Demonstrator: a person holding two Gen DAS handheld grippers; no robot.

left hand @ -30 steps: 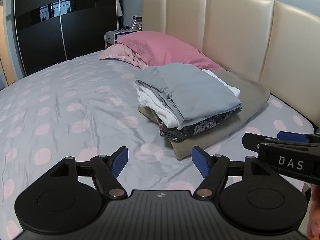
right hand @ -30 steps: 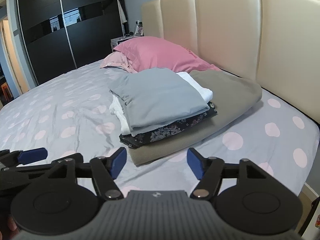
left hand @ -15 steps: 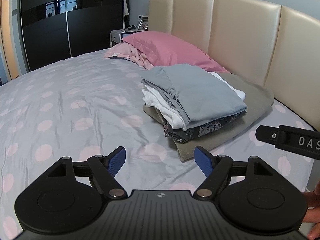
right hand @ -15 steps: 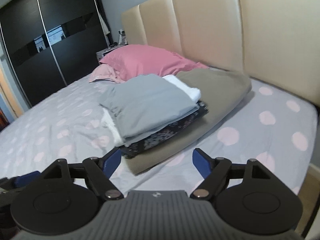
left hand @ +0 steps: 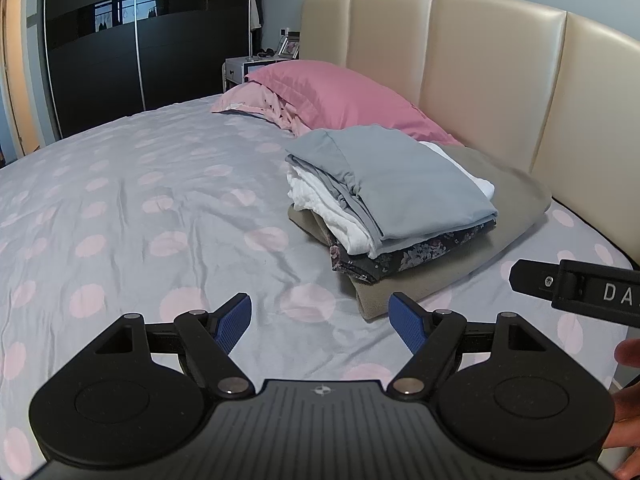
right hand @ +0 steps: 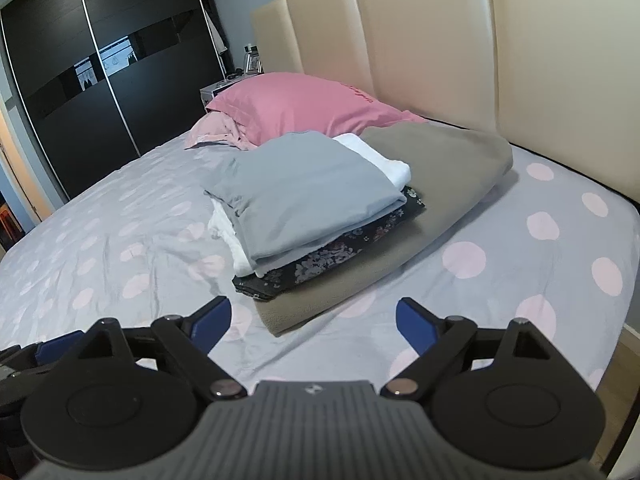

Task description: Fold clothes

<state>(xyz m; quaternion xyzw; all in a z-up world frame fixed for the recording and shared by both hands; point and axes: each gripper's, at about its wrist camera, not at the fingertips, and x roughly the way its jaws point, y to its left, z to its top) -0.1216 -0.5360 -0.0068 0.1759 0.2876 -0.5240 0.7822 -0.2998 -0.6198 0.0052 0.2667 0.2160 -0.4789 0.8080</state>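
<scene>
A stack of folded clothes lies on the bed near the headboard: a grey garment point(left hand: 404, 180) point(right hand: 308, 196) on top, a white one point(left hand: 320, 204) and a dark floral one point(left hand: 400, 258) point(right hand: 340, 252) under it, all on a folded olive blanket point(left hand: 512, 204) point(right hand: 440, 168). My left gripper point(left hand: 320, 322) is open and empty, held back from the stack above the sheet. My right gripper point(right hand: 312, 320) is open and empty, also short of the stack. Part of the right gripper point(left hand: 576, 290) shows at the right of the left wrist view.
The bed has a grey sheet with pink dots point(left hand: 140, 208) point(right hand: 540, 248). Pink pillows point(left hand: 332, 96) point(right hand: 304, 104) lie by the beige padded headboard point(left hand: 480, 76). A dark sliding wardrobe point(left hand: 132, 44) and a nightstand point(left hand: 240, 70) stand beyond. The bed's edge point(right hand: 624, 308) is at the right.
Both grippers have drawn back and lifted slightly from the stack, staying open. The right wrist view has swung to the right. The clothes have not moved.
</scene>
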